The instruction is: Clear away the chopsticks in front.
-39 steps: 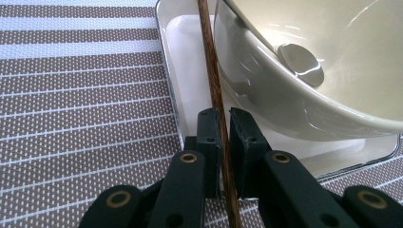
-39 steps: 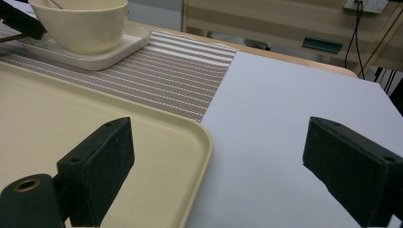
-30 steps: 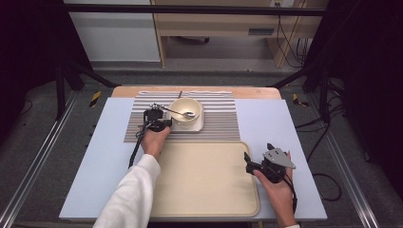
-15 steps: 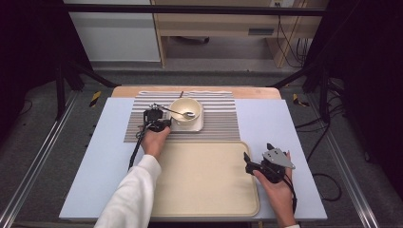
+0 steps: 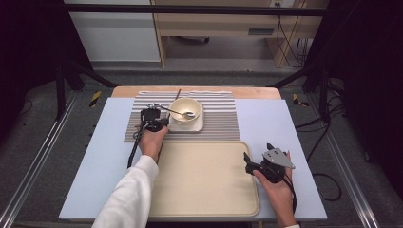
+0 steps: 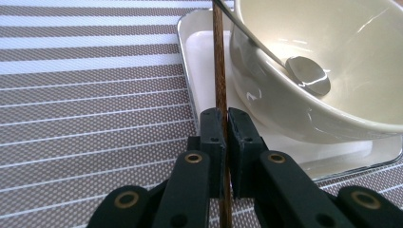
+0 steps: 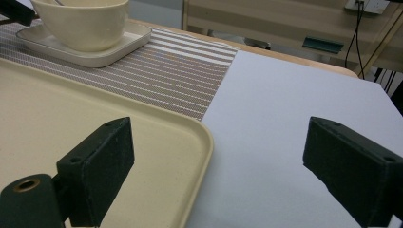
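Just left of the bowl [image 5: 185, 109], the left gripper [image 6: 227, 124] is clenched on a brown stick [image 6: 219, 66], seemingly to lift it, while the right gripper [image 7: 218, 166] waits released.

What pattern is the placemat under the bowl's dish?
Brown and white stripes on the placemat, clearest in the left gripper view.

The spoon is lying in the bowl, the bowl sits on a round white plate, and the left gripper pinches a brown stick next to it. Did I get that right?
Almost. The plate is not round: the left gripper view shows a square dish with rounded corners. The rest holds: the spoon lies in the bowl, and the left gripper is shut on the brown stick beside it.
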Available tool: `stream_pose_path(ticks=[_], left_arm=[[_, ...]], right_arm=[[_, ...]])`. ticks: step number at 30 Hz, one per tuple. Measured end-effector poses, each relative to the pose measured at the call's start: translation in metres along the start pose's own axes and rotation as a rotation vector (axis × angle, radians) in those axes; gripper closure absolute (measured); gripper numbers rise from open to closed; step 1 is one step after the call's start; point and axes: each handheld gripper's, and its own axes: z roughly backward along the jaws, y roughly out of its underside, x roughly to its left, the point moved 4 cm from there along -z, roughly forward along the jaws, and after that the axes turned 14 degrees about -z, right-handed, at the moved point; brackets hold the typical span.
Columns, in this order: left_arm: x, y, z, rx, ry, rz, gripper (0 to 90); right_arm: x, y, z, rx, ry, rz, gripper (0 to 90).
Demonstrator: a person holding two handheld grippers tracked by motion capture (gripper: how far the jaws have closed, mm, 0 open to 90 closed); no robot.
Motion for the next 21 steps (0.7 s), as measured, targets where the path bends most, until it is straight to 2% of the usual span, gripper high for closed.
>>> stream_pose_path(ticks=[4,8,10,14,18,21], left_arm=[[0.004,0.003,0.011,0.015,-0.020,0.001,85.5],[0.009,0.011,0.027,0.009,-0.037,0.043,85.5],[0.010,0.016,0.035,0.011,-0.041,0.050,85.5],[0.010,0.032,0.056,-0.006,-0.050,0.075,85.5],[0.006,0.051,0.078,-0.030,-0.046,0.103,85.6],[0.000,0.065,0.090,-0.042,-0.045,0.109,85.5]], right_arm=[[0.000,0.000,0.000,0.001,-0.005,-0.004,9.9],[0.001,0.000,0.000,-0.002,-0.009,-0.003,9.9],[0.001,-0.001,0.001,-0.005,-0.012,-0.008,9.8],[0.001,-0.001,0.002,-0.008,-0.015,-0.014,9.9],[0.002,-0.002,0.002,-0.008,-0.014,-0.007,9.9],[0.002,-0.001,0.001,-0.007,-0.015,-0.009,9.8]])
